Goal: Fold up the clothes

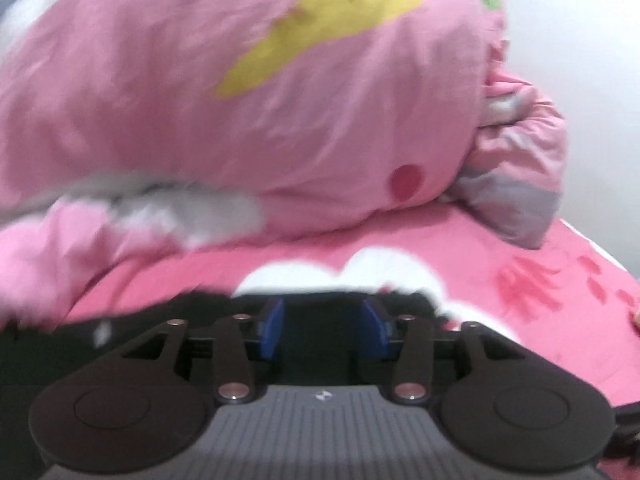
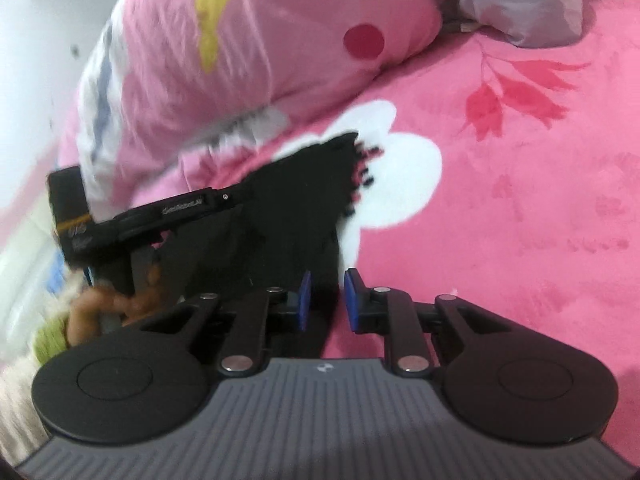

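Two tools work over one black garment (image 2: 296,208) that lies on the pink bed (image 2: 520,200), its fringed edge (image 2: 362,172) resting on a white flower print. A large pink pillow (image 2: 256,40) sits just behind it.

The right tool (image 2: 324,300) has its blue pads (image 2: 306,300) narrowly apart, with a fold of the black cloth running down between them; whether the pads actually press on it I cannot tell, as the cloth hides the contact.

The left tool (image 1: 324,328) stands with its pads (image 1: 272,328) apart, dark cloth lying under and between them, not gripped. From the right wrist view it reaches in from the left side over the garment, with a hand (image 2: 120,304) blurred below it.

The cloth looks thin, soft and limp, so it should weigh little, sag wherever unsupported and bunch easily on the plush bedcover. The fringe is likely to snag or slip; a hold on a solid hem or corner, away from the tassels, seems safer. One pinch per corner would probably keep the edge taut enough to fold straight.
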`<state>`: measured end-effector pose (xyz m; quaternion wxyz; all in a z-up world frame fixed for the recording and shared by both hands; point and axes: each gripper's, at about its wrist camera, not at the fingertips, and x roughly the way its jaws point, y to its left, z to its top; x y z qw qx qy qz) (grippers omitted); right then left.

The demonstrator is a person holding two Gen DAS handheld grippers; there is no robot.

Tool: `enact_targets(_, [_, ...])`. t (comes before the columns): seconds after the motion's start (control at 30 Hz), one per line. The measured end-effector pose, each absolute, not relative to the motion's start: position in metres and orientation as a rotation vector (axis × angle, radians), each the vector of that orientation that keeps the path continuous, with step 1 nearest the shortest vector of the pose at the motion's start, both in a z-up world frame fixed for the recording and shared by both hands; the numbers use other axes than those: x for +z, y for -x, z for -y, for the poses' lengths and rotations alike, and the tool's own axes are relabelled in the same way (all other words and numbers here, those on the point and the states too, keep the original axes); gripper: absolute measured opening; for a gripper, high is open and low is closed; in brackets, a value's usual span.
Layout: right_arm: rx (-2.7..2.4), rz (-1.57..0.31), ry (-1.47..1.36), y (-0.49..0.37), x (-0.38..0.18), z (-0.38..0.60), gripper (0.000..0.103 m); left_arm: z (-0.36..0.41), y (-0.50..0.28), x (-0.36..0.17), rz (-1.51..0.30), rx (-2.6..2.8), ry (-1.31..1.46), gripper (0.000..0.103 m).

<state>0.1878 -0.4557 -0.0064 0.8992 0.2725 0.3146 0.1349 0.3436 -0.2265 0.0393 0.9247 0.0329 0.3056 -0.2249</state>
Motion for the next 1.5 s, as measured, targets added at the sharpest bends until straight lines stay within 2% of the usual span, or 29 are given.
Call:
enact_targets(0.3, [0.333, -0.664, -0.595, -0.203, -0.019, 0.454, 0.019, 0.328, -0.398, 0.021, -0.707, -0.528, -0.323, 0.049])
enact_targets(0.37, [0.349, -0.66, -0.605, -0.203, -0.023, 0.455, 0.019, 0.34, -0.403, 0.013, -0.736, -0.527, -0.363, 0.039])
enact_targets(0.4, [0.352, -0.66, -0.609, -0.203, -0.024, 0.456, 0.019, 0.342, -0.404, 0.011, -0.737, -0.518, -0.372, 0.029])
enact_targets(0.47, [0.361, -0.656, -0.605, -0.202, -0.026, 0.456, 0.019, 0.346, -0.404, 0.007, -0.737, -0.5, -0.388, 0.018])
enact_targets(0.5, [0.363, -0.652, -0.599, -0.202, -0.026, 0.455, 0.019, 0.346, -0.403, 0.007, -0.732, -0.491, -0.385, 0.007])
enact_targets(0.53, [0.364, -0.647, -0.593, -0.201, -0.026, 0.454, 0.019, 0.343, -0.403, 0.007, -0.734, -0.484, -0.368, 0.001])
enact_targets(0.77, [0.342, -0.625, -0.53, -0.195, -0.025, 0.446, 0.009, 0.3, -0.408, 0.014, -0.733, -0.444, -0.108, 0.0])
enact_targets(0.9, [0.343, -0.615, -0.526, -0.19, -0.023, 0.446, 0.008, 0.289, -0.417, 0.008, -0.802, -0.508, -0.025, 0.002])
enact_targets(0.97, [0.346, -0.61, -0.52, -0.188, -0.023, 0.447, 0.008, 0.293, -0.414, 0.007, -0.809, -0.548, -0.042, 0.013])
enact_targets(1.03, [0.346, -0.614, -0.521, -0.19, -0.023, 0.446, 0.008, 0.304, -0.408, 0.01, -0.778, -0.565, -0.116, 0.039])
enact_targets(1.1, [0.347, -0.621, -0.527, -0.191, -0.025, 0.447, 0.008, 0.316, -0.403, 0.011, -0.773, -0.581, -0.184, 0.044])
enact_targets(1.27, [0.353, -0.624, -0.537, -0.19, -0.026, 0.448, 0.008, 0.344, -0.39, 0.004, -0.754, -0.584, -0.387, 0.042])
enact_targets(1.3, [0.353, -0.624, -0.536, -0.19, -0.027, 0.448, 0.008, 0.348, -0.387, 0.001, -0.74, -0.573, -0.428, 0.037])
enact_targets(1.4, [0.355, -0.625, -0.539, -0.191, -0.028, 0.448, 0.008, 0.347, -0.384, 0.002, -0.731, -0.539, -0.411, 0.006])
enact_targets(1.5, [0.358, -0.625, -0.546, -0.191, -0.028, 0.449, 0.008, 0.337, -0.385, 0.005, -0.726, -0.521, -0.344, 0.005])
